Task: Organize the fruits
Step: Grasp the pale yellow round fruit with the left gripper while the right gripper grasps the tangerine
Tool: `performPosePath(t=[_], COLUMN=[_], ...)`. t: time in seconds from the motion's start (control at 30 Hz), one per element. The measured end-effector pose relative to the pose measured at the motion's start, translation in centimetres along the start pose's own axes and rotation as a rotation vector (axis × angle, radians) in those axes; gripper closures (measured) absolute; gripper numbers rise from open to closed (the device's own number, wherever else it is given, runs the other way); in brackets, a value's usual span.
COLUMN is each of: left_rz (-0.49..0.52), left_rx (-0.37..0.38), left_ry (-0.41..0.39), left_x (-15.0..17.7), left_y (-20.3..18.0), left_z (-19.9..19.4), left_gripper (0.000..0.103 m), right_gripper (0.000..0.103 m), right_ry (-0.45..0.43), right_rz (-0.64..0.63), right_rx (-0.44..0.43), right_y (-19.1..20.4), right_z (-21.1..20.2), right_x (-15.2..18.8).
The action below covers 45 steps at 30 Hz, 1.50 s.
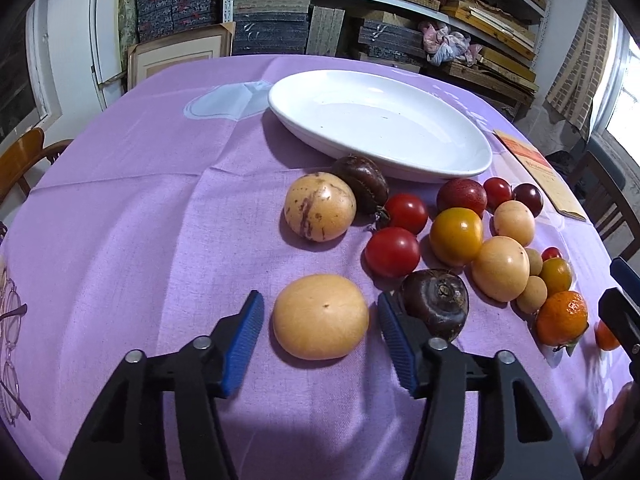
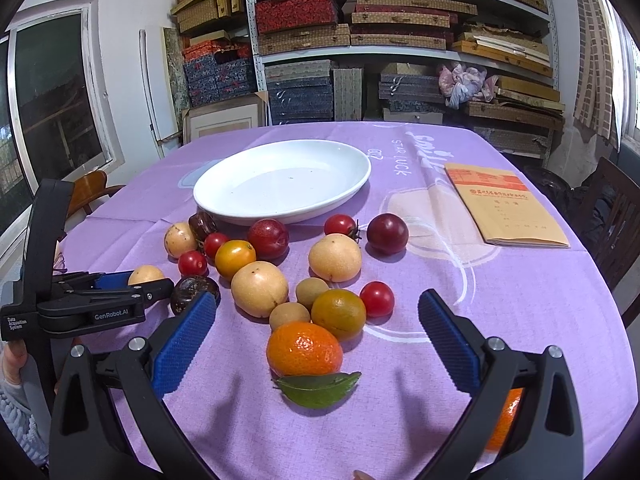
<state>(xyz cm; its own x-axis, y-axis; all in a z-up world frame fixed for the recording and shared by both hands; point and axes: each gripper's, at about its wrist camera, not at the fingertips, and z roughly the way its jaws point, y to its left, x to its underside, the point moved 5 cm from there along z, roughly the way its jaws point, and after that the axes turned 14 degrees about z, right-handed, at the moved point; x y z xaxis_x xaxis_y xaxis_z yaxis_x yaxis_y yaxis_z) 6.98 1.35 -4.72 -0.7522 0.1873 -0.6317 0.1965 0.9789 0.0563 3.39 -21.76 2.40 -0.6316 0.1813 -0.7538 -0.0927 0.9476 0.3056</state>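
Low in the left wrist frame, a smooth pale-yellow round fruit (image 1: 320,316) with a tiny dark speck lies on the purple-clothed table (image 1: 140,220), between the left gripper (image 1: 320,322) jaws, which stand apart without touching it. Right gripper (image 2: 316,340) jaws gape wide around an orange tangerine (image 2: 304,348).

1. Left gripper (image 1: 320,316) tilts down toward the table, blue pads (image 1: 248,340) parted, not pressing on anything.
2. Right gripper (image 2: 316,334) hangs angled down too, jaws spread wide, nothing gripped.
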Motion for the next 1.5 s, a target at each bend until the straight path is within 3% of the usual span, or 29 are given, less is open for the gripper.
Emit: performPosePath(t=[0.37,0.53,0.87,1.17,1.3,1.5], left_rz=[0.009,0.033,-0.041,-0.039,-0.038,-0.029], left_rx=[0.009,-0.008,0.043,0.015,0.020,0.036], left_ry=[-0.010,-0.015,-0.041,-0.065,-0.072,-0.084], left_x=[0.1,0.3,0.5,-1.0,-1.1,-1.0], left_y=[0.1,-0.3,0.7,1.0,0.7,0.3], left_z=[-0.2,-0.2,-0.9,-1.8,-1.9,-2.2], left_gripper=[0.056,0.056,0.058,0.058,0.058,0.058], right_gripper=[0.004,0.004,0.004,0.004,0.004,0.004], right_ry=[0.001,0.001,-0.005,-0.004,0.027,-0.001], right_rz=[0.004,0.005,0.026,0.023,0.090,0.067], right_rx=[-0.002,-0.002,-0.007,-0.006,-0.005,0.153], right_y=[0.0,-0.1,-0.4,-0.6,-2.4,-8.7], right_z=[0.0,0.0,-0.1,-0.2,-1.8,-7.2], right_x=[0.0,-0.1,-0.3,-0.4,-0.8,0.2])
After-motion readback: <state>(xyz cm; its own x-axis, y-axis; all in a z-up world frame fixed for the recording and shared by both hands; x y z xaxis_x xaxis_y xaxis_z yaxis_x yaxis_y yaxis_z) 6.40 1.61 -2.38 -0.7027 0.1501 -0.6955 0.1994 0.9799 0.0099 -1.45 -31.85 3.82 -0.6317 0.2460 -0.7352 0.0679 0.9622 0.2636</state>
